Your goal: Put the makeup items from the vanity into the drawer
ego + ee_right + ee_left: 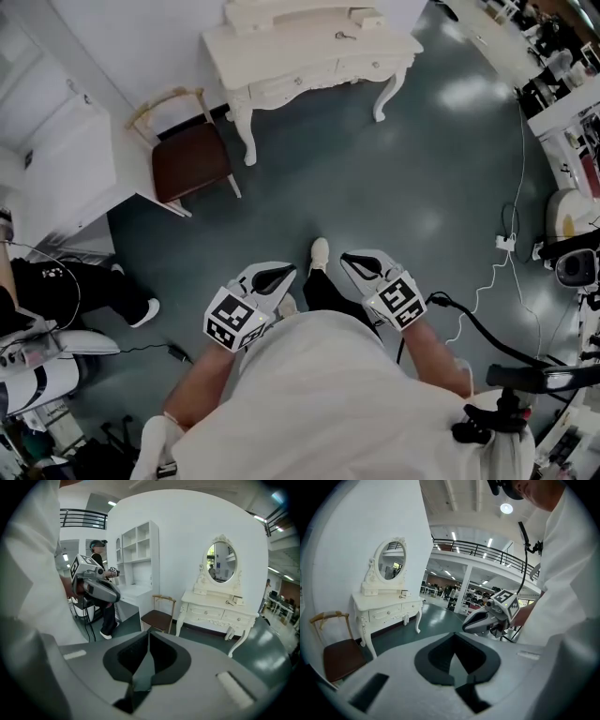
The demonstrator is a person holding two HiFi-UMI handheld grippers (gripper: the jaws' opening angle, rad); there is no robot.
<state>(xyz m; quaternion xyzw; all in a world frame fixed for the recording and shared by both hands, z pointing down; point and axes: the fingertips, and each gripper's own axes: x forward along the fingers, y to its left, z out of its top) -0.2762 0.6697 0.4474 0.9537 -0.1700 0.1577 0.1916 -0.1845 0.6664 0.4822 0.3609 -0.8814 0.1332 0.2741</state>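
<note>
The white vanity (309,52) stands far ahead across the floor, with drawers along its front and a small dark item (345,36) and a little box (367,17) on top. Its oval mirror (391,566) shows in the left gripper view; the vanity (220,609) also shows in the right gripper view. My left gripper (272,278) and right gripper (361,265) are held close to my body, well short of the vanity. Both are shut with nothing between the jaws. The drawers look closed.
A brown-seated chair (192,159) stands left of the vanity, beside a white shelf unit (56,169). Another person (75,286) in dark trousers stands at the left. Cables (506,253) and equipment lie along the right side.
</note>
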